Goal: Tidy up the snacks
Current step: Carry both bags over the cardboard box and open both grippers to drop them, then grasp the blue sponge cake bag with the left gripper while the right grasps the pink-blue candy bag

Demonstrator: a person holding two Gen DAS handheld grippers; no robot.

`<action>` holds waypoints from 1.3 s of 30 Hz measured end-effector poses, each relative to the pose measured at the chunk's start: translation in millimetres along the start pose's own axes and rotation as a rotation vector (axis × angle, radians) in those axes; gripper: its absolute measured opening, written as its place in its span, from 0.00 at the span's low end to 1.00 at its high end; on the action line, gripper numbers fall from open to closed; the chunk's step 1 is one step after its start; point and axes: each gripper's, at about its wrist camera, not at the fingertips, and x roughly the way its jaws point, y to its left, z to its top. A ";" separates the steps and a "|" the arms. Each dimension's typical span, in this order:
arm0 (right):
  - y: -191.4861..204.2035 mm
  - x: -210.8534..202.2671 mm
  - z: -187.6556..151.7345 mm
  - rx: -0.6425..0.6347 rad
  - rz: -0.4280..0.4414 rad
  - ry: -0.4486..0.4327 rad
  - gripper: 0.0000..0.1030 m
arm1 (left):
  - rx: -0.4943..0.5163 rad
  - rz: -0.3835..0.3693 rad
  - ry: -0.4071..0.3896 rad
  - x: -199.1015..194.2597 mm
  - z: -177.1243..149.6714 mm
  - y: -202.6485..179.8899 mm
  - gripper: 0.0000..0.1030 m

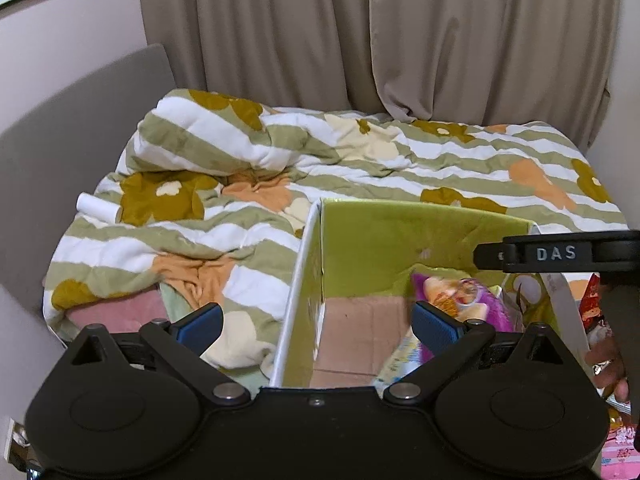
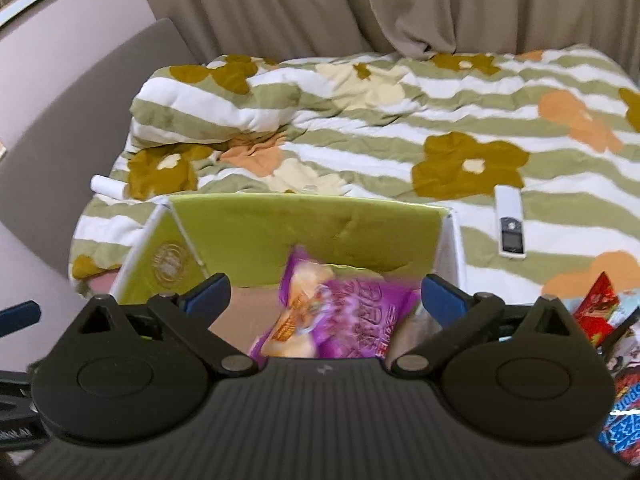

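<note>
Purple snack packet [image 2: 332,312] sits in the open green-lined box [image 2: 304,224], blurred, lying between my right gripper [image 2: 324,300] blue pads but touching neither; the jaws stand wide apart. Under it the box's brown cardboard floor [image 1: 360,328] shows bare on the left side. My left gripper [image 1: 316,326] hangs over the box's near left wall, jaws spread wide as well, nothing between them: one pad is above the quilt, the other above the packet inside the box. The box rests on a striped floral quilt [image 1: 240,152] on the bed. A white remote [image 2: 510,222] lies on the quilt to the right of the box, apart from it. More snack packets, red and blue [image 2: 616,360], lie at the right edge, outside the box. A white roll [image 2: 108,186] rests far left.
</note>
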 end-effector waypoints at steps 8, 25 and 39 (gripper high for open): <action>-1.0 -23.9 -1.1 -0.017 -0.015 -0.019 1.00 | 0.014 -0.004 -0.008 -6.4 1.4 -1.5 0.99; 4.4 -121.5 -17.3 0.037 -0.103 -0.126 1.00 | 0.135 -0.087 -0.069 -43.2 1.6 -11.2 0.99; -89.0 -218.7 -80.5 0.148 -0.201 -0.223 1.00 | 0.182 -0.181 -0.106 -94.9 -28.7 -92.1 0.99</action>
